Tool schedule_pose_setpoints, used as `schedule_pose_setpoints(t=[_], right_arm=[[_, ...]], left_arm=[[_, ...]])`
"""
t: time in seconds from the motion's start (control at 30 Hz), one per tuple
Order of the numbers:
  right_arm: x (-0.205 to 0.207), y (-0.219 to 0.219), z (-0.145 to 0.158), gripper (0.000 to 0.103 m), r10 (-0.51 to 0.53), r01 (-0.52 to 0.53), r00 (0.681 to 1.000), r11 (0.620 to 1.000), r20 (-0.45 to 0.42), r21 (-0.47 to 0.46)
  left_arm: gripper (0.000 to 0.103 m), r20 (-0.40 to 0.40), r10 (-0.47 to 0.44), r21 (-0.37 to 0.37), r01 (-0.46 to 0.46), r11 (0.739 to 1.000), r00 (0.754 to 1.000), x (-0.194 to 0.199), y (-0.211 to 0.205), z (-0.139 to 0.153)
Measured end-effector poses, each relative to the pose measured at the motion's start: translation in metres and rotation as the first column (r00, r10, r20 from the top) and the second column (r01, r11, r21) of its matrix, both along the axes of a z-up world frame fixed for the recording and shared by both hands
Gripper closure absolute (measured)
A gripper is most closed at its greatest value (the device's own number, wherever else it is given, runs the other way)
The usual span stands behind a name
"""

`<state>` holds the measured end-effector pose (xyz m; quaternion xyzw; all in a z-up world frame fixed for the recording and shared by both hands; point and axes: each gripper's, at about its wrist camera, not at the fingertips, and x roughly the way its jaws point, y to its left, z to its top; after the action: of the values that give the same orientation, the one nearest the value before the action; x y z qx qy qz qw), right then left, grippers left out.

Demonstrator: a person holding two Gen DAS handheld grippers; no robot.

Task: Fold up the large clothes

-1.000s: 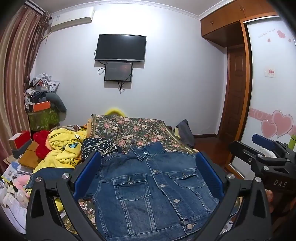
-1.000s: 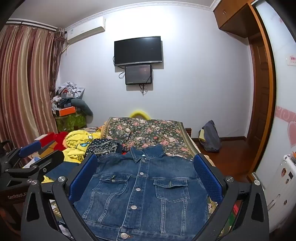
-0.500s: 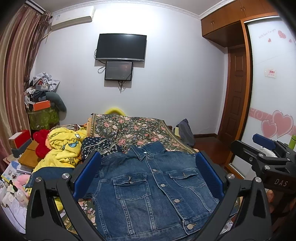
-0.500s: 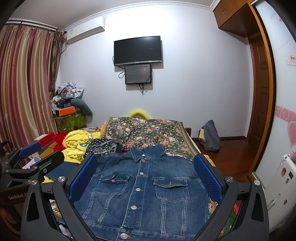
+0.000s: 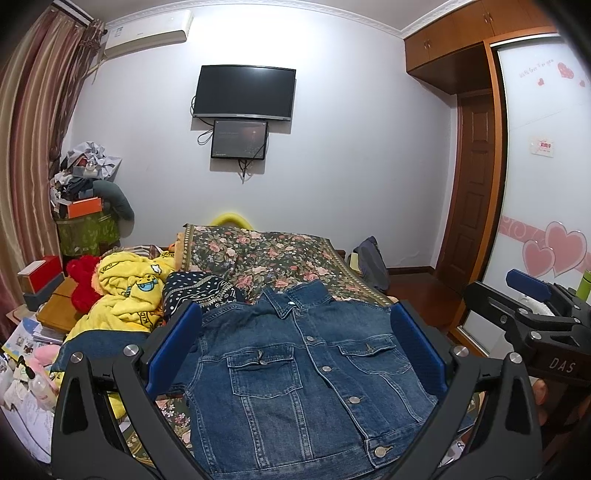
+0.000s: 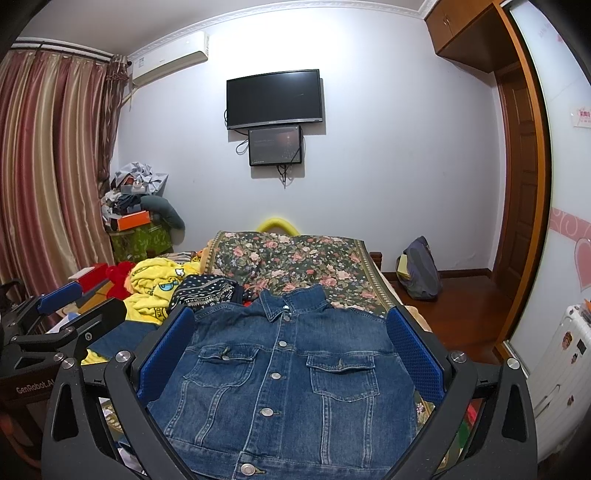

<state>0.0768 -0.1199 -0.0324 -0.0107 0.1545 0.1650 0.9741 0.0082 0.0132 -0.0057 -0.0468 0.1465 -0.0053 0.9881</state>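
Left gripper [image 5: 295,350]: two black fingers with blue pads [image 5: 173,347], spread wide, holding nothing, raised above the garment and apart from it. Right gripper [image 6: 291,350]: same build, blue pads [image 6: 415,356] likewise spread wide and empty; it also shows at the right edge of the left wrist view, and the left gripper at the left edge of the right wrist view, so the two are side by side. Denim jacket [image 5: 306,376]: dark blue, laid flat and front up on the near end of the bed, buttoned, collar pointing toward the far wall, two flap chest pockets, one sleeve [image 5: 99,341] trailing off to the left. Floral bedspread [image 5: 266,254]: dark ground with pink roses, covering the bed beyond the collar. Yellow cartoon-print garment [image 5: 125,295]: crumpled, left of the jacket. Dark patterned cloth [image 5: 199,291]: bunched between the yellow garment and the jacket's collar. Red plush item [image 5: 83,282]: beside the yellow garment, further left. Wall-mounted television [image 5: 245,92]: screen dark, on the far wall, with a smaller screen [image 5: 239,139] just beneath. Air conditioner [image 5: 147,33]: high on the wall, upper left. Striped curtains [image 6: 48,177]: left side. Wooden door [image 5: 471,192]: right side.
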Motion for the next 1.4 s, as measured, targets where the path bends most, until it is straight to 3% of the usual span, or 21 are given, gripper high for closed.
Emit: schedule_pose_setpoints(t=[1.4], right_arm=[[0.007,0.003,-0.010,0.000,-0.004,0.004,1.000,1.000,-0.029,0.004]], left_arm=[[0.000,-0.018,0.016,-0.009,-0.016,1.000,1.000,0.006,0.007,-0.003]])
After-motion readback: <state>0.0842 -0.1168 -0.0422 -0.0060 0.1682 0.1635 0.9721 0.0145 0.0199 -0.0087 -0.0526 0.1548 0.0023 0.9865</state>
